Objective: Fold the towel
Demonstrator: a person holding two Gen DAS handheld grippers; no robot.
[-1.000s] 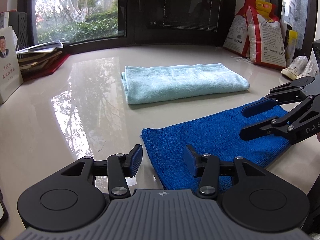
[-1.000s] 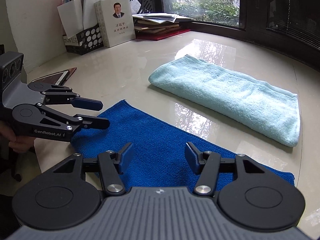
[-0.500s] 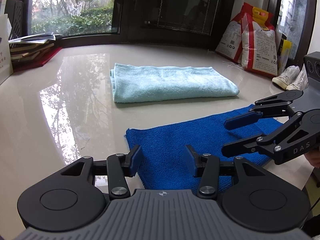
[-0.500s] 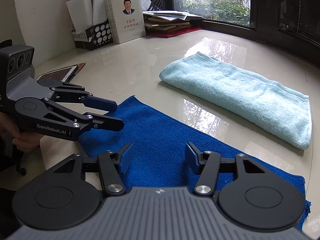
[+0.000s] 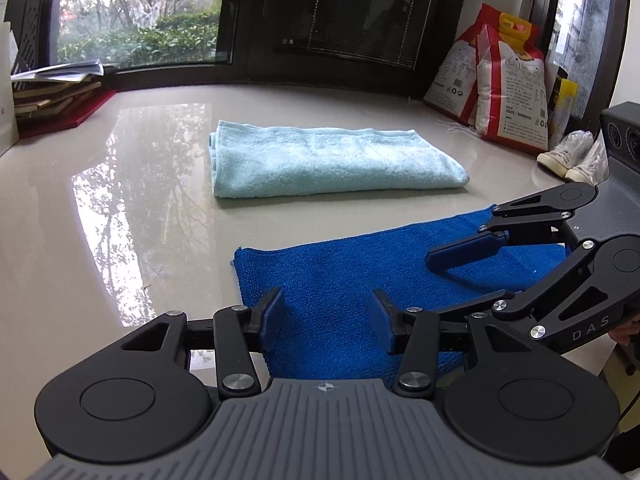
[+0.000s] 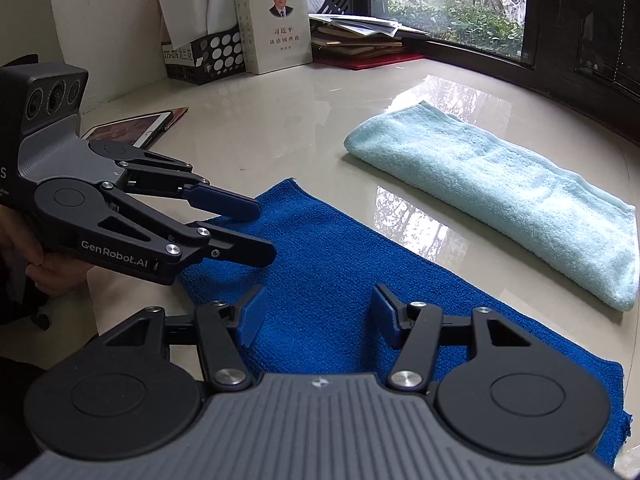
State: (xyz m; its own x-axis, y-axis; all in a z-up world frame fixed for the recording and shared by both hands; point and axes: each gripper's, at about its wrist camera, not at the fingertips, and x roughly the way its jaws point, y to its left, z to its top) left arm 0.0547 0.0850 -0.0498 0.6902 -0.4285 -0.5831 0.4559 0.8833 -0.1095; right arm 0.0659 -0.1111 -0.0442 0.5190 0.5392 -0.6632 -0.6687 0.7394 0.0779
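Observation:
A dark blue microfibre towel (image 5: pixel 340 264) (image 6: pixel 340 248) lies flat along the near edge of the glossy beige table (image 5: pixel 120 220). Behind it rests a light blue terry towel (image 5: pixel 320 160) (image 6: pixel 500 184), folded into a long strip. My left gripper (image 5: pixel 326 320) (image 6: pixel 264 232) is open just above the blue towel's left end, nothing between its pads. The right gripper (image 6: pixel 316 312) (image 5: pixel 436 284) is open too, low over the towel's near right part, its fingers pointing toward the left gripper. A hand (image 6: pixel 44 268) holds the left gripper.
Two rice bags (image 5: pixel 508 92) and white shoes (image 5: pixel 568 156) stand at the back right. A stack of books (image 5: pixel 56 88), a white book (image 6: pixel 276 36) and a black file basket (image 6: pixel 208 56) line the left side. A tablet (image 6: pixel 132 130) lies near the left edge.
The two grippers have drawn closer together over the blue towel, each reaching further into the other's view. Both stay open and neither towel has moved.

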